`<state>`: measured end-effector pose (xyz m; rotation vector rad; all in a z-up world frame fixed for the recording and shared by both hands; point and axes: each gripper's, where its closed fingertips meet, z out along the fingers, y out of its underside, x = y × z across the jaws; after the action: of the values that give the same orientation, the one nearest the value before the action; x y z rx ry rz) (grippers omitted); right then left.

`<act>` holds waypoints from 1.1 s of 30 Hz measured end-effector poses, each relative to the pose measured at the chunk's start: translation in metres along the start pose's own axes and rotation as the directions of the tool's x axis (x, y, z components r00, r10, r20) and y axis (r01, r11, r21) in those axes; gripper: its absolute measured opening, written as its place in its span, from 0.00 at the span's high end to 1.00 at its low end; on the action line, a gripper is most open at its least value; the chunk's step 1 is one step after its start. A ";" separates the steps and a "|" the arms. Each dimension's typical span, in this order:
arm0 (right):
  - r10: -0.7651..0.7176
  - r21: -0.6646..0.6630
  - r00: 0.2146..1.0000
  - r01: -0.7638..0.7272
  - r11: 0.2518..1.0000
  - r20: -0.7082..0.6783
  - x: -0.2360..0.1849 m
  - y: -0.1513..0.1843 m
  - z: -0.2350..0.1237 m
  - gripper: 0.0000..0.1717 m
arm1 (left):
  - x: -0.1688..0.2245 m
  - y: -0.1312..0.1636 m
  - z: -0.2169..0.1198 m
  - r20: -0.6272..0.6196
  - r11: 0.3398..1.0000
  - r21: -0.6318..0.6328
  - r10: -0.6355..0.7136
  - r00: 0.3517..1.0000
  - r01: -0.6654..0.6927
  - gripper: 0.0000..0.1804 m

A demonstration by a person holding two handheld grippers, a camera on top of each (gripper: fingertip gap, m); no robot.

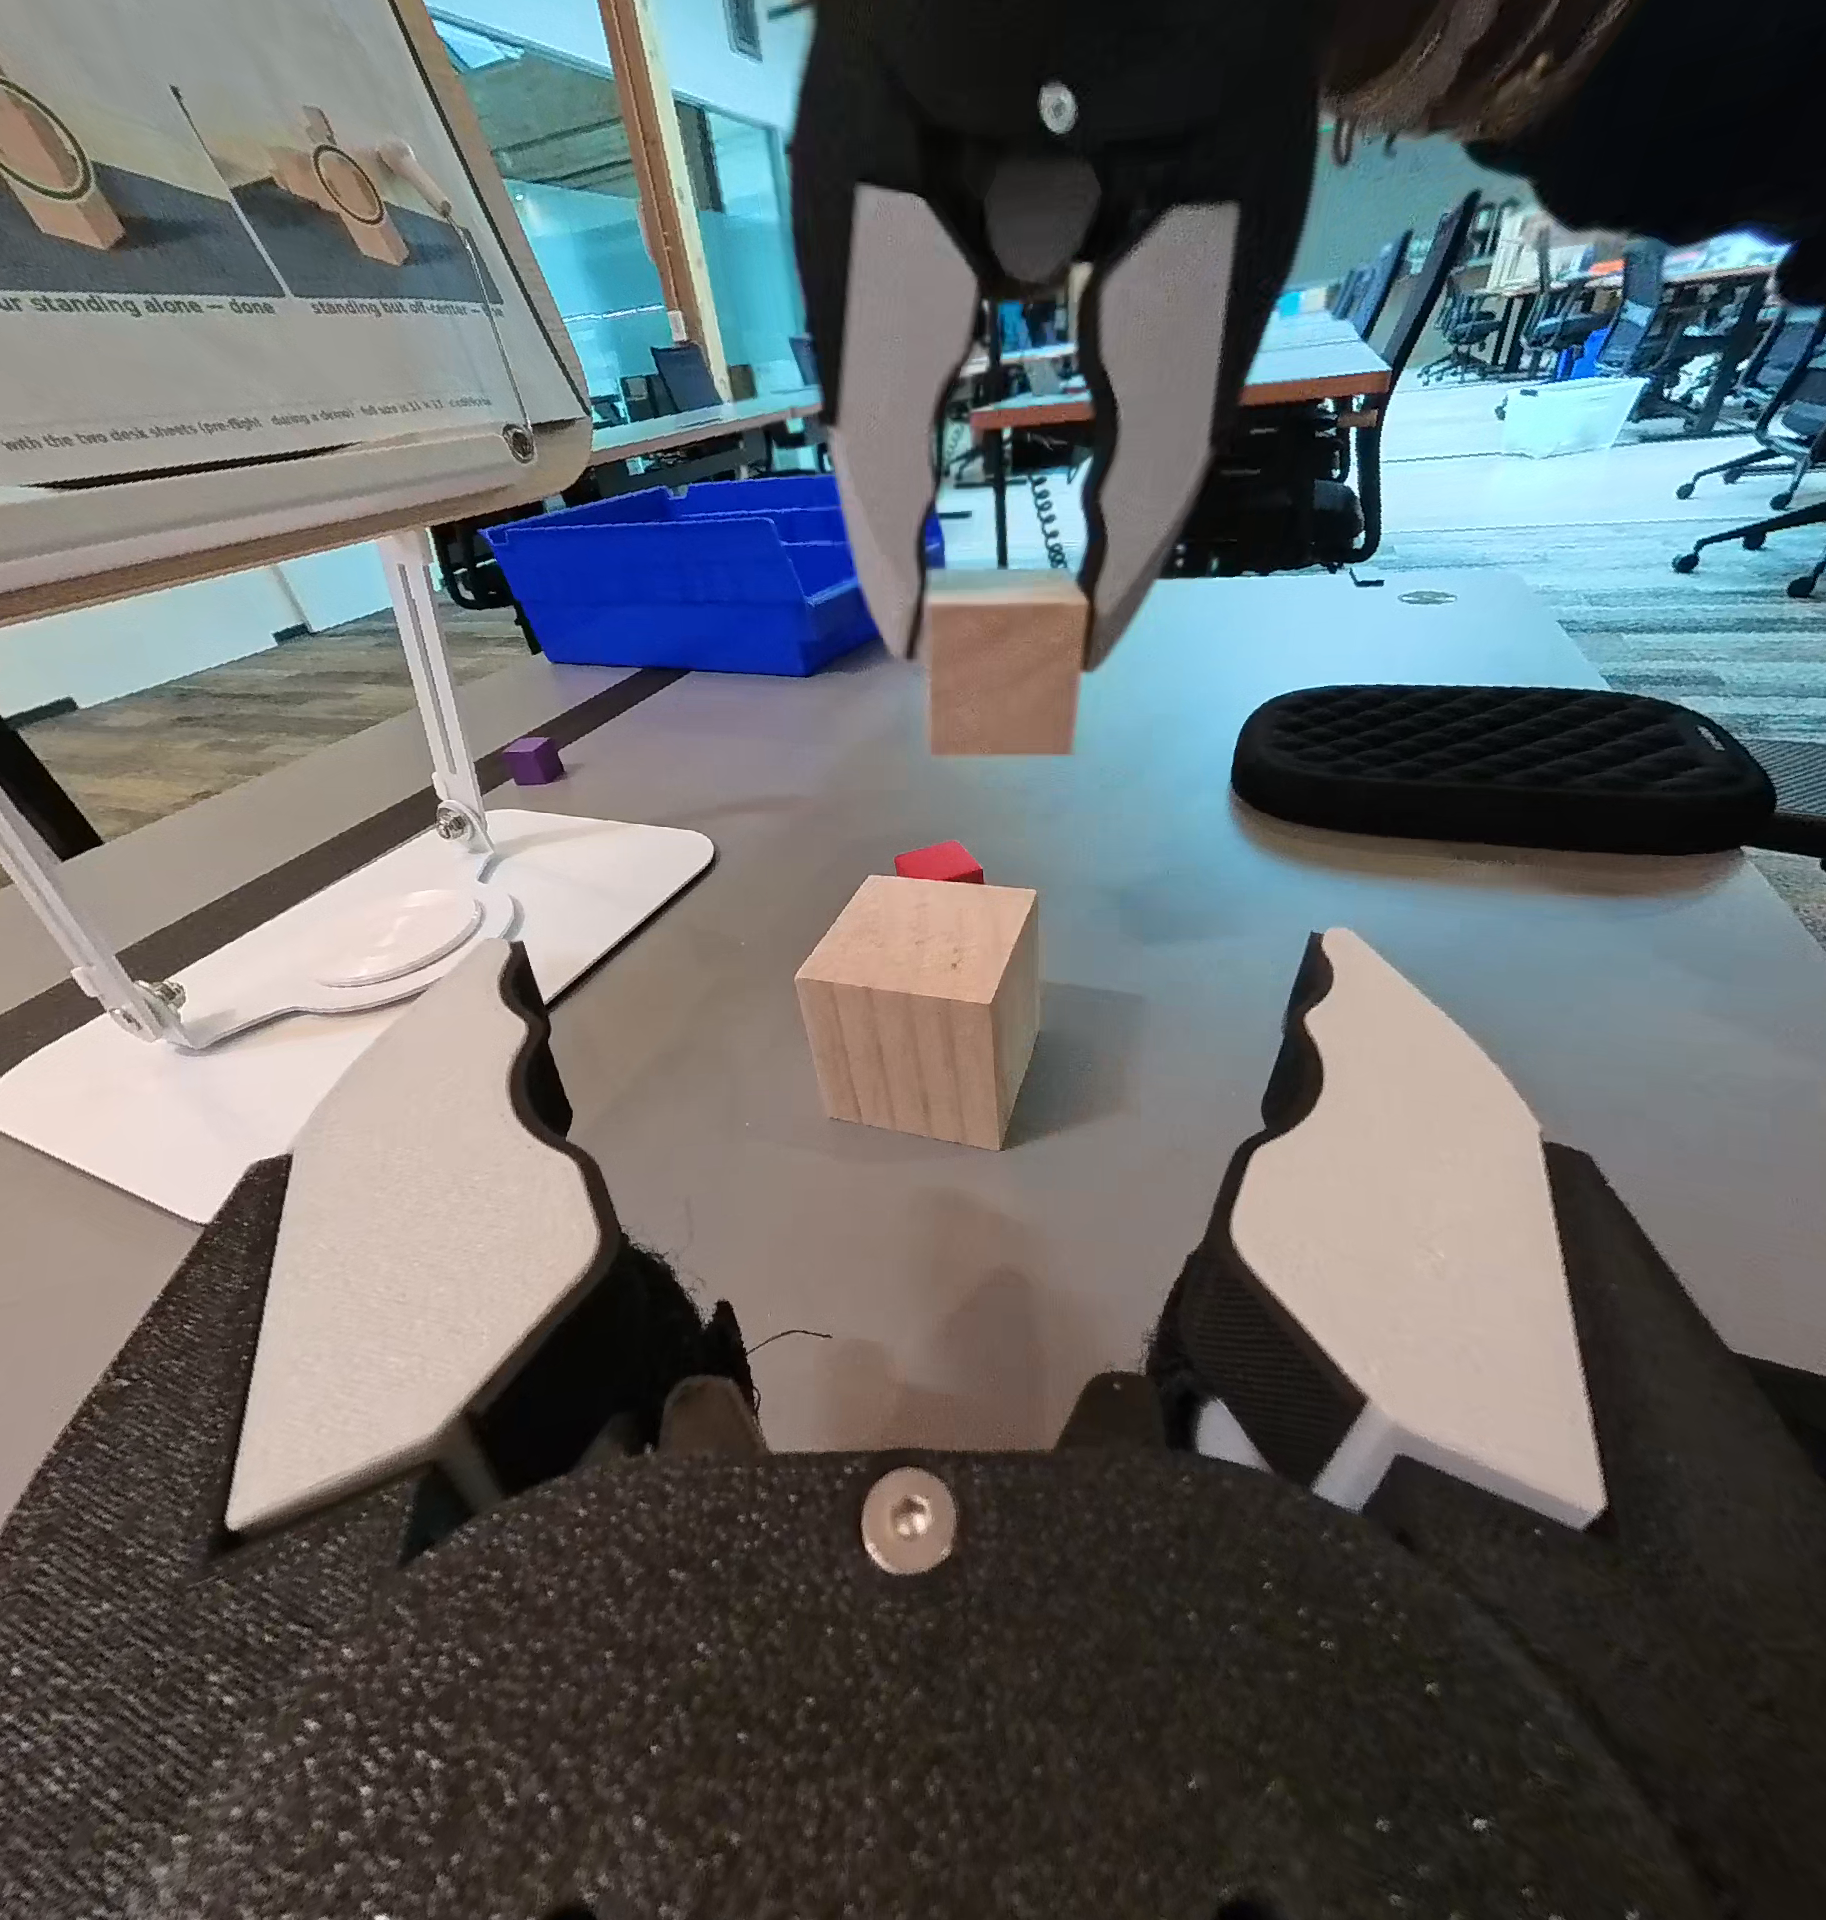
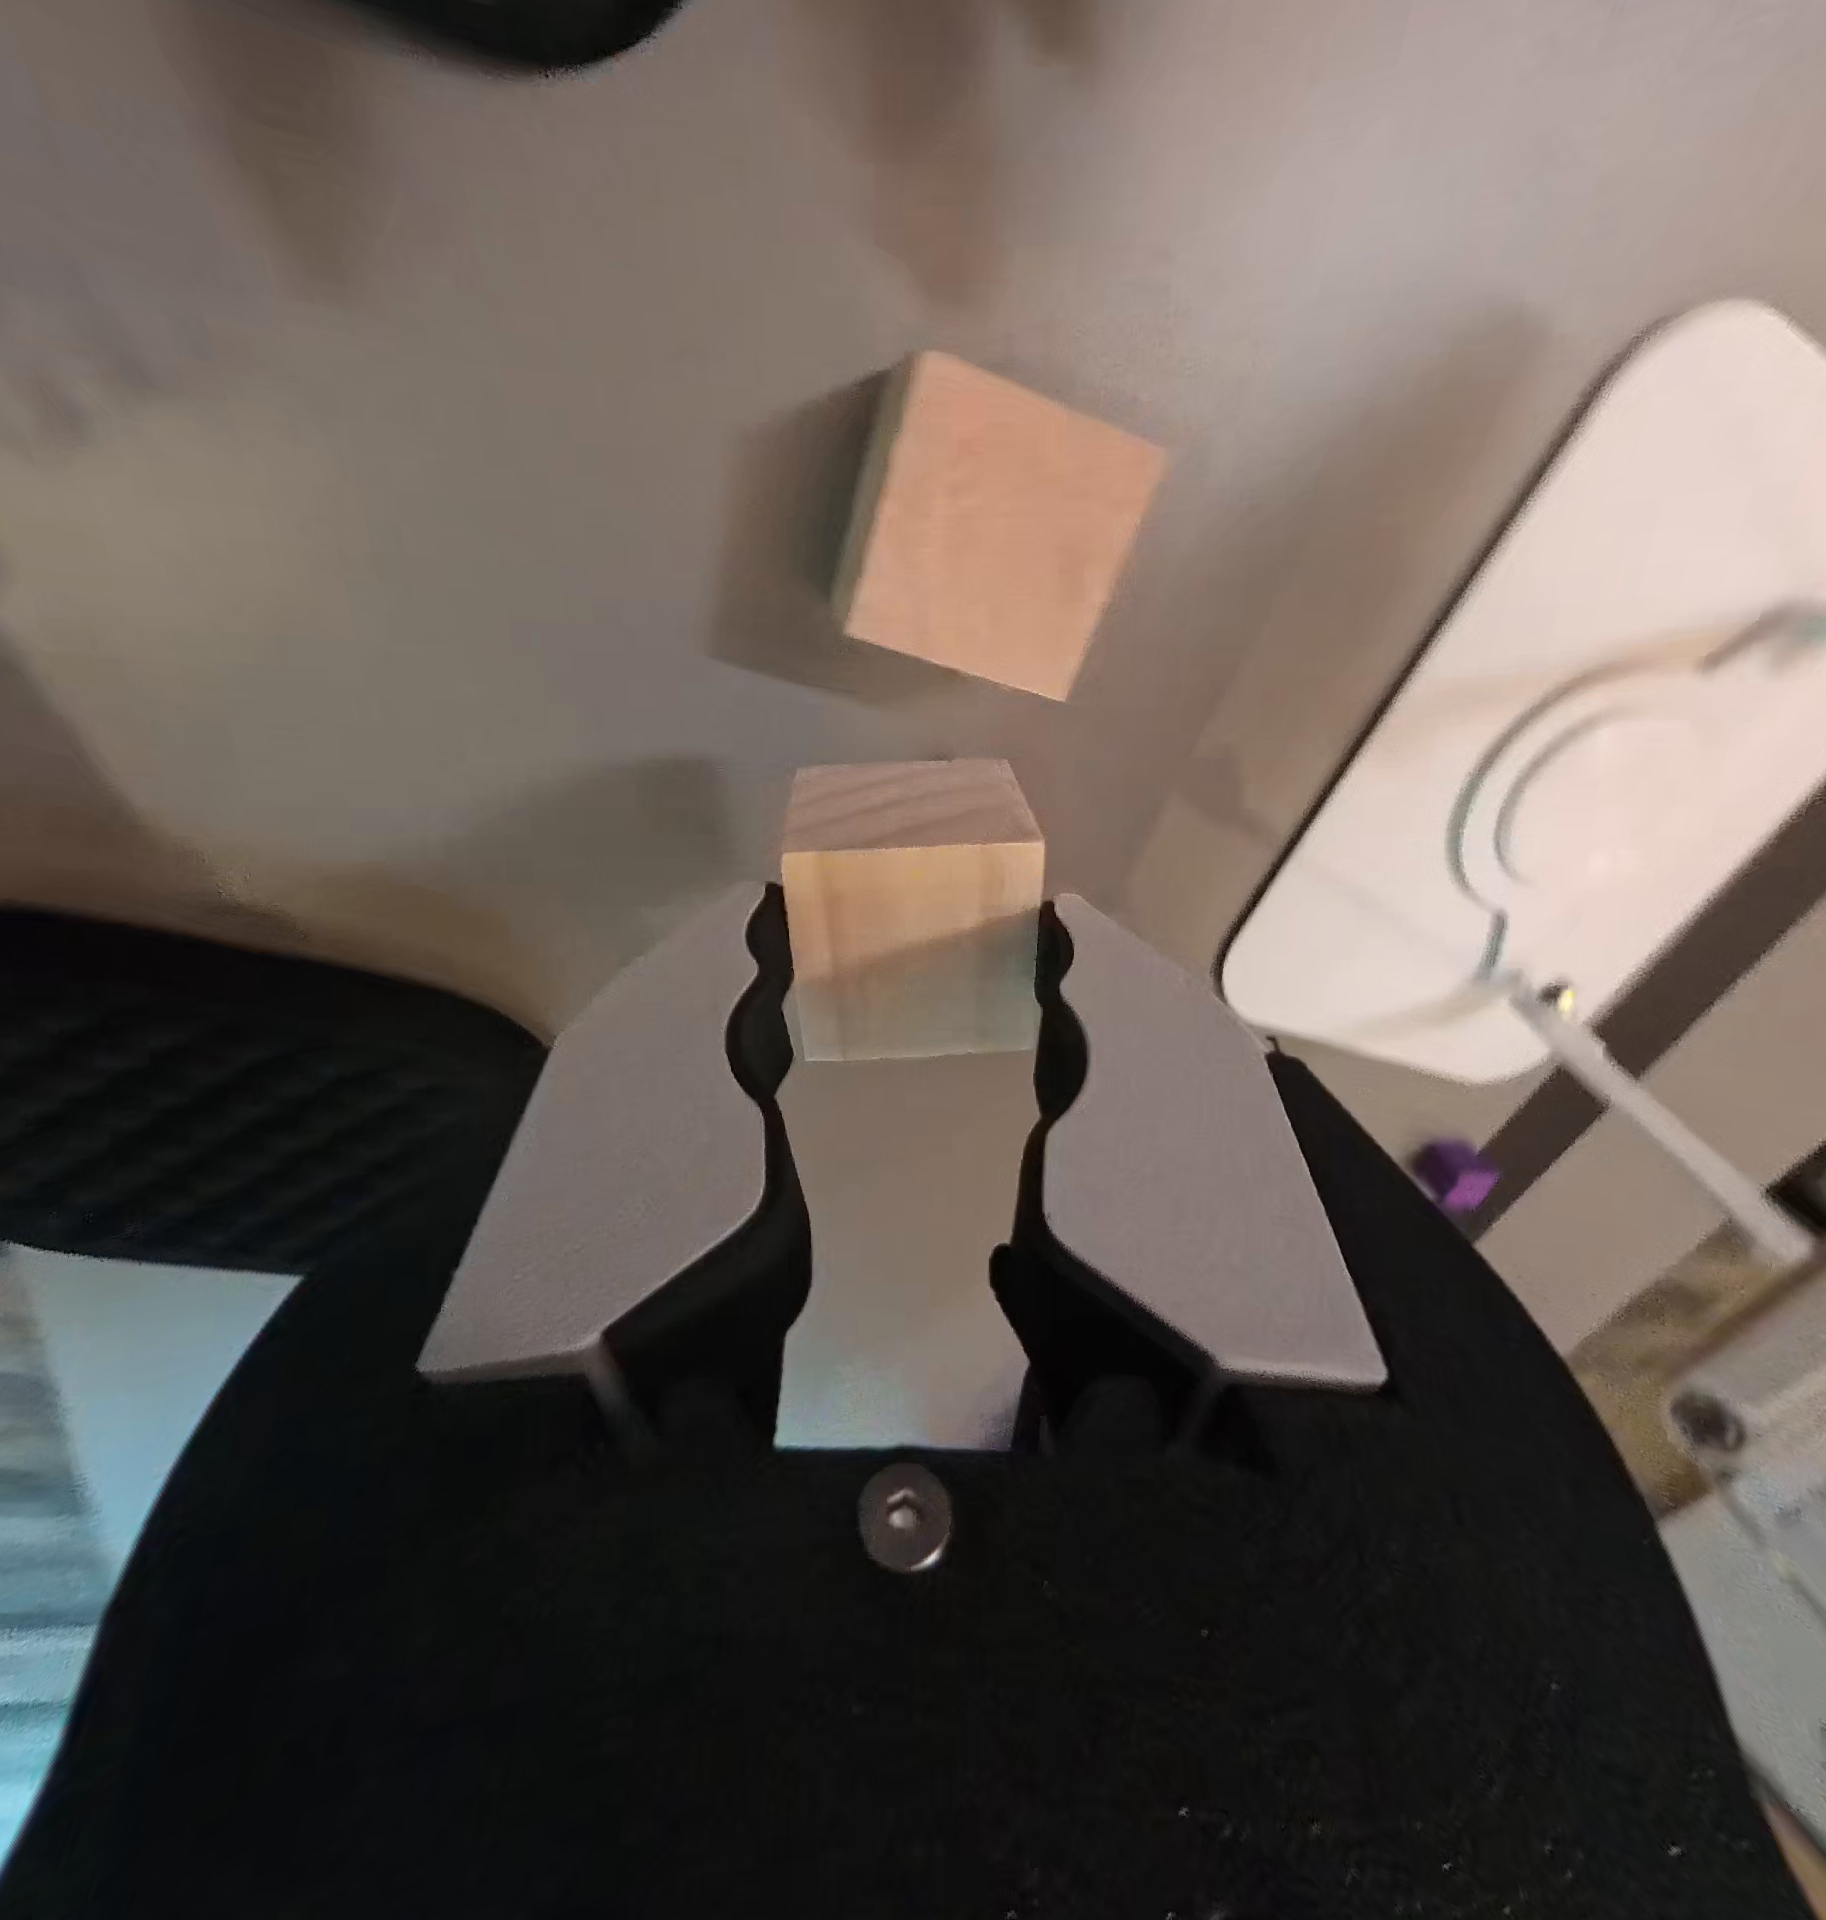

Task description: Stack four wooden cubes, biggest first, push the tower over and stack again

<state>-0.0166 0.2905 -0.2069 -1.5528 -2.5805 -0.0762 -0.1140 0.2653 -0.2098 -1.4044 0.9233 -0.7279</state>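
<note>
My right gripper (image 2: 911,914) is shut on a plain wooden cube (image 2: 914,914) and holds it in the air, pointing down at the grey table (image 2: 265,520). The left wrist view shows this gripper (image 1: 1002,623) from the front, with the held cube (image 1: 1004,665) pinched at its fingertips above the table. A second wooden cube (image 1: 919,1013) stands on the table below it, also seen in the right wrist view (image 2: 976,525). My left gripper (image 1: 914,1029) is wide open and empty, low over the table, with the standing cube between and just beyond its fingertips, touching neither pad. A small red cube (image 1: 940,860) lies just behind the standing cube.
A white stand base (image 1: 369,966) with a tilted board of printed sheets (image 1: 213,260) is at the left. A small purple cube (image 1: 533,761) lies beyond it. A blue bin (image 1: 680,571) sits at the far edge. A black quilted pad (image 1: 1501,769) lies at the right.
</note>
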 end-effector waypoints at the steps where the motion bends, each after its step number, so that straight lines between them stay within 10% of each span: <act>1: 0.080 -0.018 0.997 -0.080 0.997 -0.002 0.006 -0.003 -0.004 0.74 | 0.000 0.000 0.000 0.001 1.000 -0.001 0.003 1.000 -0.003 0.27; 7: 0.288 -0.084 0.957 -0.289 0.954 -0.019 0.026 -0.023 -0.004 0.74 | 0.002 0.002 0.001 0.000 1.000 -0.016 0.016 1.000 -0.016 0.27; 33: 0.375 -0.032 0.925 -0.373 0.927 0.057 0.022 -0.050 0.031 0.74 | 0.000 0.003 0.002 0.003 1.000 -0.026 0.004 1.000 -0.004 0.28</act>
<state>-0.0737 0.2893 -0.2339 -2.0549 -2.2798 -0.0168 -0.1124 0.2661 -0.2131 -1.4261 0.9356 -0.7126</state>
